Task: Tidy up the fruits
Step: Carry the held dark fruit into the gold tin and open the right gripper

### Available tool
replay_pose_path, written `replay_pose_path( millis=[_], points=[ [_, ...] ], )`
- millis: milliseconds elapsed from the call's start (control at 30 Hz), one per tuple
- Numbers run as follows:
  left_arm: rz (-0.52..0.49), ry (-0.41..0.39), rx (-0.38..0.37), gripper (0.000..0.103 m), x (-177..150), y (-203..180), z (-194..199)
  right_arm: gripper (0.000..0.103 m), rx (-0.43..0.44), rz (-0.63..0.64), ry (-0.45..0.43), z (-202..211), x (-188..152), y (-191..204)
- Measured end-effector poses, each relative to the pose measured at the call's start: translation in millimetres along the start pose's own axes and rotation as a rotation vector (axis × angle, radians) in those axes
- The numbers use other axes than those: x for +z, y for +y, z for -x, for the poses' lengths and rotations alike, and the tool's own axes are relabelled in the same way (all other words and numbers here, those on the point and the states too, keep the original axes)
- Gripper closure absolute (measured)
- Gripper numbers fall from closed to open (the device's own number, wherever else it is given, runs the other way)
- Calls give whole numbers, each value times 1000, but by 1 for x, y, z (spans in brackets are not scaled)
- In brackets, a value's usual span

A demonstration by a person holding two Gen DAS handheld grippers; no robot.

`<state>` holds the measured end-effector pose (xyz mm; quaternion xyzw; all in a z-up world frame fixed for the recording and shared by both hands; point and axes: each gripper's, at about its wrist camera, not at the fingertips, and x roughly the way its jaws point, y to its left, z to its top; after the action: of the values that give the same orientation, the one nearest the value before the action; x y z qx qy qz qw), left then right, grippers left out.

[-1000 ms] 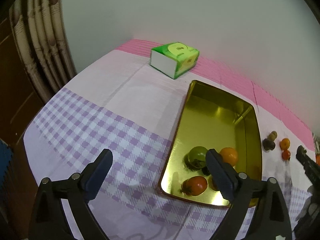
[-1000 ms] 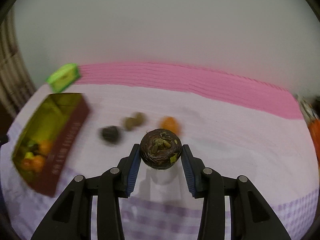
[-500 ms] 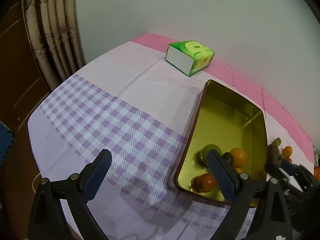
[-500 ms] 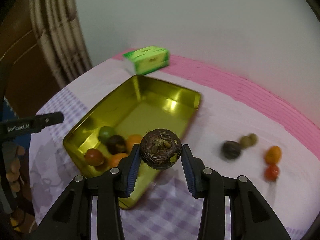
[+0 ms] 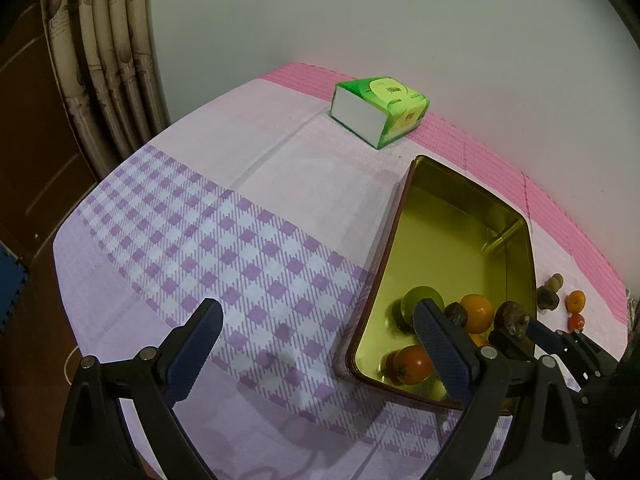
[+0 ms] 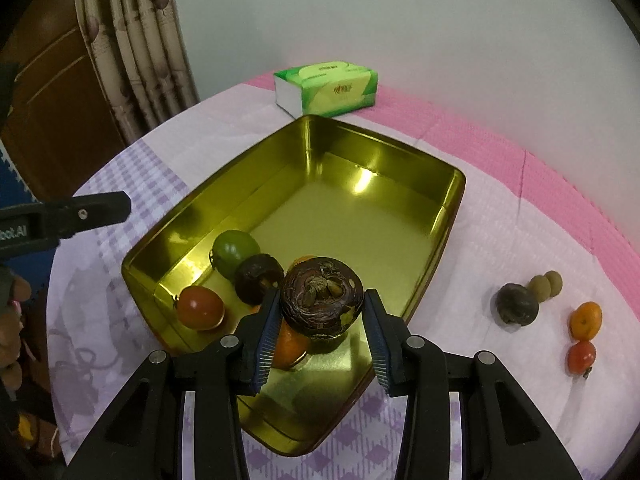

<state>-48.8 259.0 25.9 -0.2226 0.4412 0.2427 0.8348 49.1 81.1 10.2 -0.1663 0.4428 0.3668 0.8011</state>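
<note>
Left wrist view
- left gripper (image 5: 316,344): fingers spread wide with nothing between them, hanging over the checked tablecloth (image 5: 224,248) just left of the gold tin.
- gold tin (image 5: 452,208): open box on the cloth, fruit bunched at its near end (a green one, an orange one, a red tomato (image 5: 412,364)).
- right gripper (image 5: 516,326): pokes in from the right, over the tin's near right corner.
- tissue box (image 5: 380,110): green, by the wall past the tin.

Right wrist view
- right gripper (image 6: 320,332): clamped on a dark brown fruit (image 6: 320,296), blue pads on both sides, up above the tin's near end.
- inside the tin (image 6: 452,208): green fruit (image 6: 234,252), dark fruit (image 6: 256,278), tomato (image 6: 199,307), an orange mostly hidden under the gripper.
- loose fruit on the cloth (right of the tin): dark one (image 6: 518,304), two small brownish ones (image 6: 546,285), a small orange (image 6: 585,320), a small tomato (image 6: 581,357).
</note>
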Motion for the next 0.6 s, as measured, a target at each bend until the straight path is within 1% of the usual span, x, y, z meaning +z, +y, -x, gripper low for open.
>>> replay_pose_path(
  millis=[600],
  points=[
    [-9, 7, -1, 8, -3, -4, -3, 61, 3, -10, 3, -2, 0, -1]
  ],
)
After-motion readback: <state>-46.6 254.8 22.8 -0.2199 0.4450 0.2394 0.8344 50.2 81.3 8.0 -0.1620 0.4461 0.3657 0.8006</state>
